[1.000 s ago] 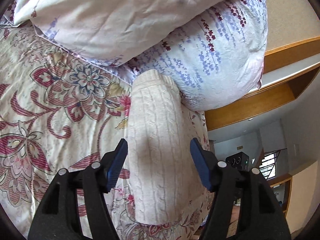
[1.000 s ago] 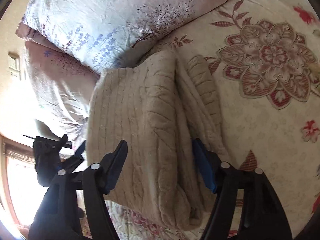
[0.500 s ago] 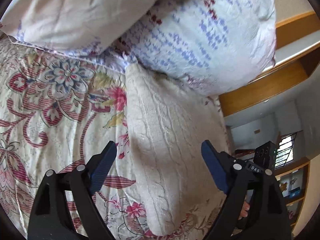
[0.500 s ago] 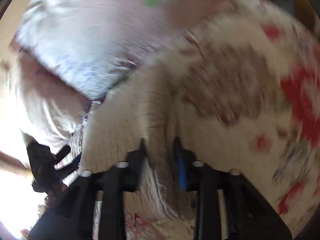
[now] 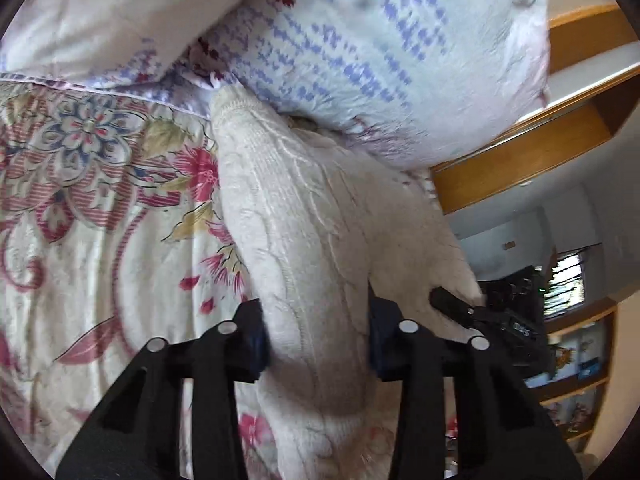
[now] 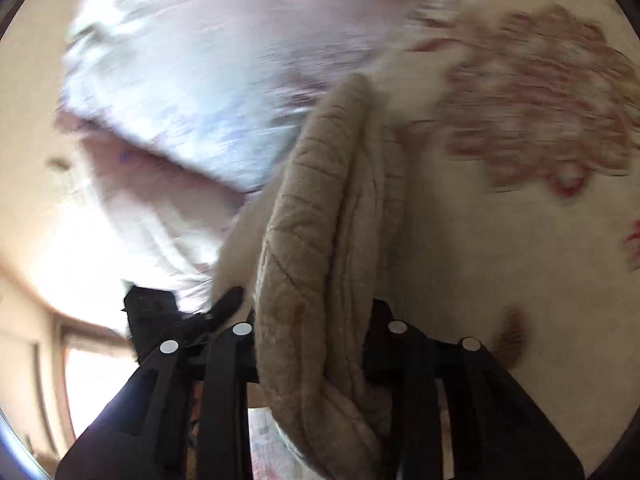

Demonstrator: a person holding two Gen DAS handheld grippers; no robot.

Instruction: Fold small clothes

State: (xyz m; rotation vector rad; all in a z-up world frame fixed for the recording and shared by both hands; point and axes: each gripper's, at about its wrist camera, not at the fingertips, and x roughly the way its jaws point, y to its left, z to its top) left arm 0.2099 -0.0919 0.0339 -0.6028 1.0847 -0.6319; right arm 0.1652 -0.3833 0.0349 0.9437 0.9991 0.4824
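Note:
A cream cable-knit sweater lies folded on the floral bedspread, its far end against the pillows. My left gripper is shut on a bunched fold of it at its near end. In the right wrist view, my right gripper is shut on the sweater's stacked layers, which stand up between the jaws. The right gripper's black body shows in the left wrist view at the sweater's far side. The right wrist view is motion-blurred.
Two floral pillows are stacked at the head of the bed, touching the sweater. A wooden headboard ledge runs behind them. Shelves stand past the bed's edge on the right. The left gripper's body shows beside the right gripper.
Both grippers were open around the sweater a second ago. The right one closed on it first, then the left. The sweater now bunches up between both pairs of jaws.

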